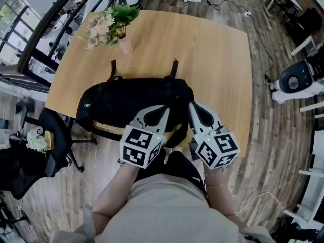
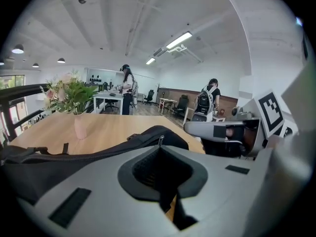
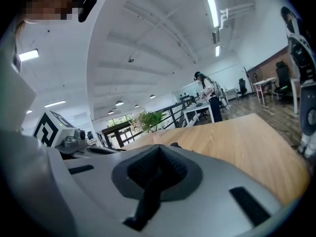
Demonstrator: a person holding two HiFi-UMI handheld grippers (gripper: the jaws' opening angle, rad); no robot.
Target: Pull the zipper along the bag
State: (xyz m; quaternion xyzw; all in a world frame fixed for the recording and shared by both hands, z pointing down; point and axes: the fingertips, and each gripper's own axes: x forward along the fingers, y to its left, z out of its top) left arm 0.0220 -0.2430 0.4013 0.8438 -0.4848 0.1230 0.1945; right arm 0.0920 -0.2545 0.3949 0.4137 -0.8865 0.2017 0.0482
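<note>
Flowers [image 1: 109, 22] stand behind the black bag [image 1: 126, 97] on the table [image 1: 217, 59], with a chair [image 1: 55, 140] alongside. The bag lies flat, straps out. The left gripper [image 1: 163, 108] and right gripper [image 1: 192, 105] are at its near edge, jaws together, empty.

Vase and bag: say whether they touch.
Apart. The head view shows bare table between the vase and the bag.

No text, label, brand or number is readable anywhere. The only sign-like things are black-and-white square markers [image 1: 140, 145], with no letters or digits, on the cubes at the rear of the left hand-held gripper [image 1: 161, 109] and right hand-held gripper [image 1: 193, 107].
</note>
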